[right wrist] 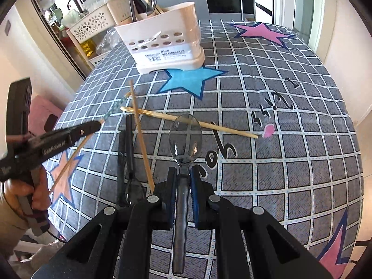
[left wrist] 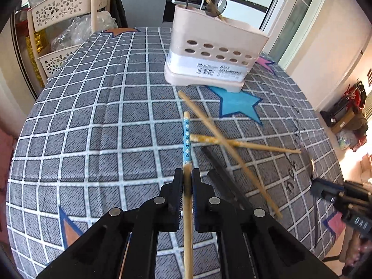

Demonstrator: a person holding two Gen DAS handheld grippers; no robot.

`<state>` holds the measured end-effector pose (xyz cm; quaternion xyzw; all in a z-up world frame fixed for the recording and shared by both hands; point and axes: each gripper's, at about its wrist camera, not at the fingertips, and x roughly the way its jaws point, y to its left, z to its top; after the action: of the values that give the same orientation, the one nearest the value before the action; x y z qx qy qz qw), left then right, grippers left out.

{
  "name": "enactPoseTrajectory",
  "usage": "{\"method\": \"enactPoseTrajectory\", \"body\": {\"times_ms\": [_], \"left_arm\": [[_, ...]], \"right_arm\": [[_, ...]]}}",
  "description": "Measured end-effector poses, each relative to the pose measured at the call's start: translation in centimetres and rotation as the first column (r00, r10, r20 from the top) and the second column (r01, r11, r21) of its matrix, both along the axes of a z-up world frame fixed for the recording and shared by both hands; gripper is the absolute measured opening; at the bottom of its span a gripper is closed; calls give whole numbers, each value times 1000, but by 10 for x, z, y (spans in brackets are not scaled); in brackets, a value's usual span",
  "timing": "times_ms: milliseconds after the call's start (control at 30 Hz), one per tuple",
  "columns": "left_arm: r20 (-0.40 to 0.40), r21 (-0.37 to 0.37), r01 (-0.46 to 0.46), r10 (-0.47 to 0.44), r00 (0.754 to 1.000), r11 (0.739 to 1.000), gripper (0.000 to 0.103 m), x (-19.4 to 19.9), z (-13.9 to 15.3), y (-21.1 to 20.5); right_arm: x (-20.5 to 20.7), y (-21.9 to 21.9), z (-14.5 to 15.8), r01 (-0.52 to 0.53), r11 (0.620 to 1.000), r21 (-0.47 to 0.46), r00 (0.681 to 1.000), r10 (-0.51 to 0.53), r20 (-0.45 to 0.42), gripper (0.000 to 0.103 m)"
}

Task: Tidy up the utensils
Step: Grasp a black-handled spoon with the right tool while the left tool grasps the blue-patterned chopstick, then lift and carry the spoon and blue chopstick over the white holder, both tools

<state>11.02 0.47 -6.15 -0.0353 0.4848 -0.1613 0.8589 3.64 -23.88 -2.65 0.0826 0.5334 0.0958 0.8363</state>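
My left gripper [left wrist: 187,171] is shut on a bamboo chopstick with a blue flowered band [left wrist: 186,137], held above the table. It also shows at the left of the right wrist view [right wrist: 98,123]. My right gripper [right wrist: 183,171] is shut on the handle of a clear grey plastic spoon [right wrist: 185,137], bowl pointing forward. Two bare chopsticks [left wrist: 223,139] lie crossed on the checked cloth beside dark utensils [right wrist: 126,153]. A pink perforated utensil holder [left wrist: 216,53] stands at the far side and holds a spoon and chopsticks; it also shows in the right wrist view [right wrist: 167,41].
The table [left wrist: 93,116] has a grey checked cloth with coloured stars. A pink lattice shelf rack [left wrist: 58,23] with plastic bags stands beyond the far left edge. Kitchen counters and an oven are behind. A window and wall are to the right.
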Motion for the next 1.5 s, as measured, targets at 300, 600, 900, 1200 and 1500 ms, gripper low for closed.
{"method": "enactPoseTrajectory", "body": {"times_ms": [300, 600, 900, 1200, 1500], "left_arm": [[-96, 97, -9, 18, 995, 995, 40, 9, -19, 0], [-83, 170, -78, 93, 992, 982, 103, 34, -18, 4], [-121, 215, 26, 0, 993, 976, 78, 44, -21, -6], [-64, 119, 25, -18, 998, 993, 39, 33, -3, -6], [92, 18, 6, -7, 996, 1000, 39, 18, 52, -4]], "right_arm": [[0, 6, -3, -20, 1000, 18, 1000, 20, -8, 12], [0, 2, 0, -10, 999, 45, 1000, 10, 5, 12], [3, 4, 1, -12, 999, 50, 1000, 11, 9, 12], [7, 5, 8, -7, 999, 49, 999, 5, 34, 12], [21, -1, 31, 16, 997, 74, 996, -23, 91, 12]]}}
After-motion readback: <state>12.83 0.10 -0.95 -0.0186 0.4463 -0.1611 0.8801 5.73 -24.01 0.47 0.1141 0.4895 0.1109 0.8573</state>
